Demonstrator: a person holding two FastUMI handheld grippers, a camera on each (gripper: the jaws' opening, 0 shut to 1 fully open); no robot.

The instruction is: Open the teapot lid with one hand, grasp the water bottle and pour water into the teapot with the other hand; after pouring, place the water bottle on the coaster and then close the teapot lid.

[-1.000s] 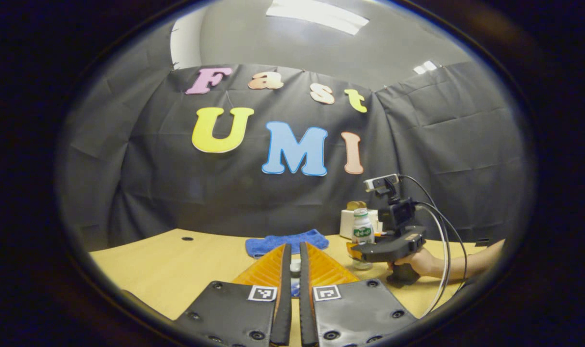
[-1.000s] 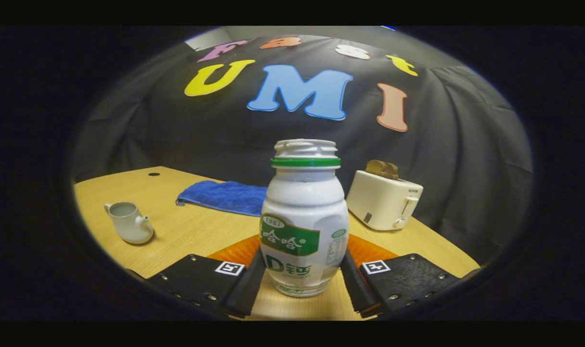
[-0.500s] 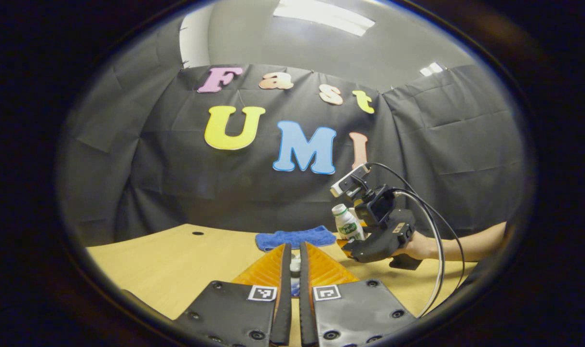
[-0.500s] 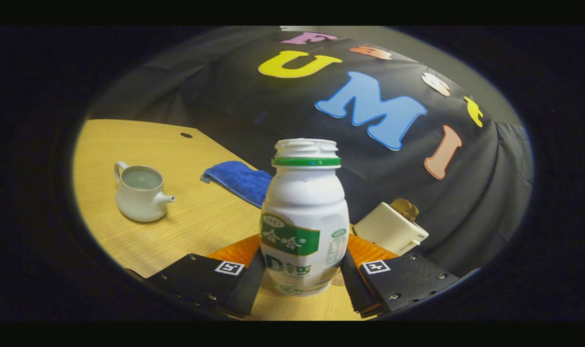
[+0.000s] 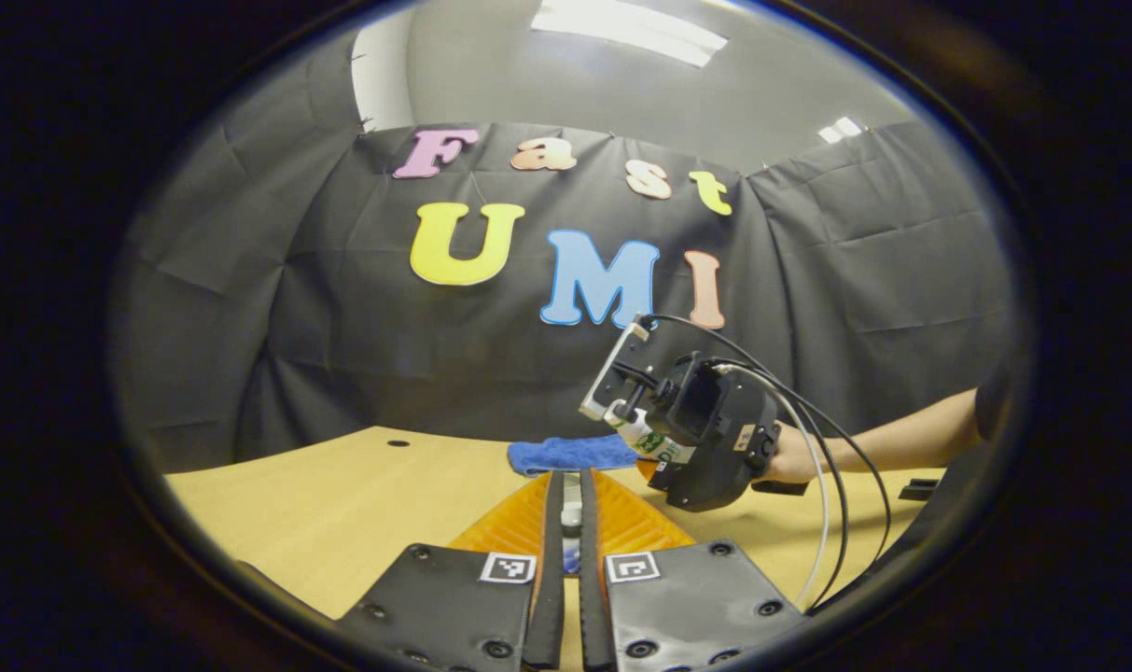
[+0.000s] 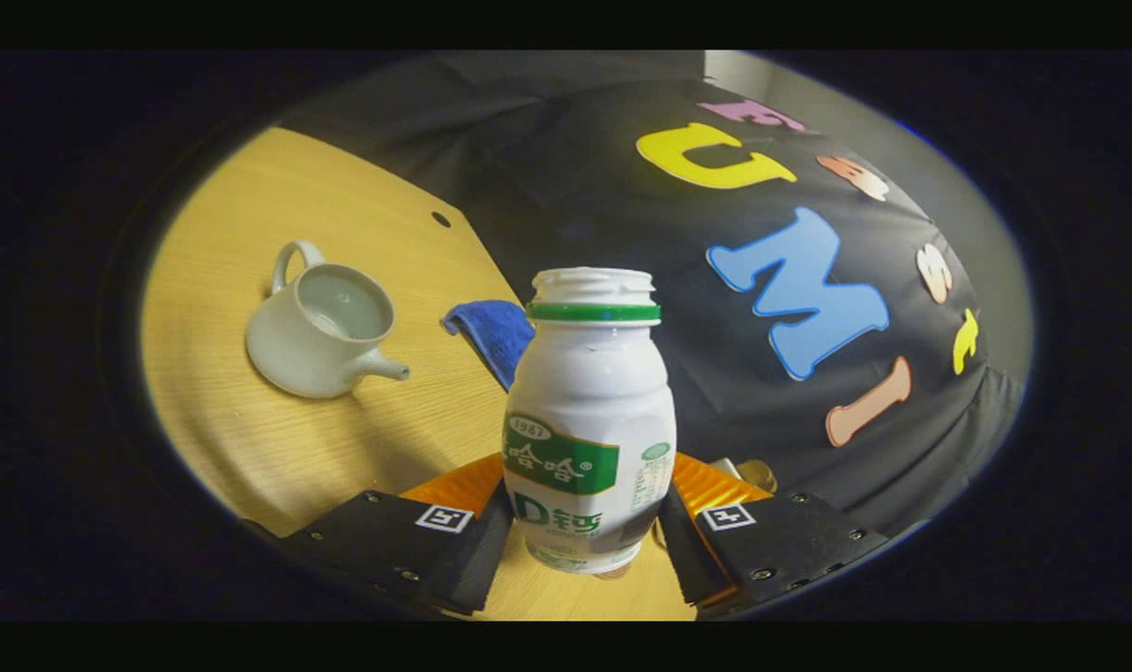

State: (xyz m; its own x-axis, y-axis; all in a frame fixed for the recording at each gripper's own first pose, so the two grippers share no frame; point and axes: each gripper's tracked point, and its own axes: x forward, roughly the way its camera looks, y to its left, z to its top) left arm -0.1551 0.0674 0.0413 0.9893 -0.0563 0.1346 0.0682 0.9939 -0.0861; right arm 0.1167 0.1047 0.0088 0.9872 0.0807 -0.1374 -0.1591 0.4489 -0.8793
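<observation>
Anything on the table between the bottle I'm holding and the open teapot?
Bare wood. In the right gripper view, nothing lies between the water bottle and the teapot; the blue cloth sits farther back.

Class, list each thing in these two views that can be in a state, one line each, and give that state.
White plastic water bottle with green label: uncapped, held off the table, tilted toward the teapot.
Pale ceramic teapot: lid off, mouth open, standing on the wooden table.
Small pale teapot lid: pinched between the jaws of the left gripper.
Right gripper: jaws shut on the bottle.
Blue cloth: lying crumpled.
</observation>
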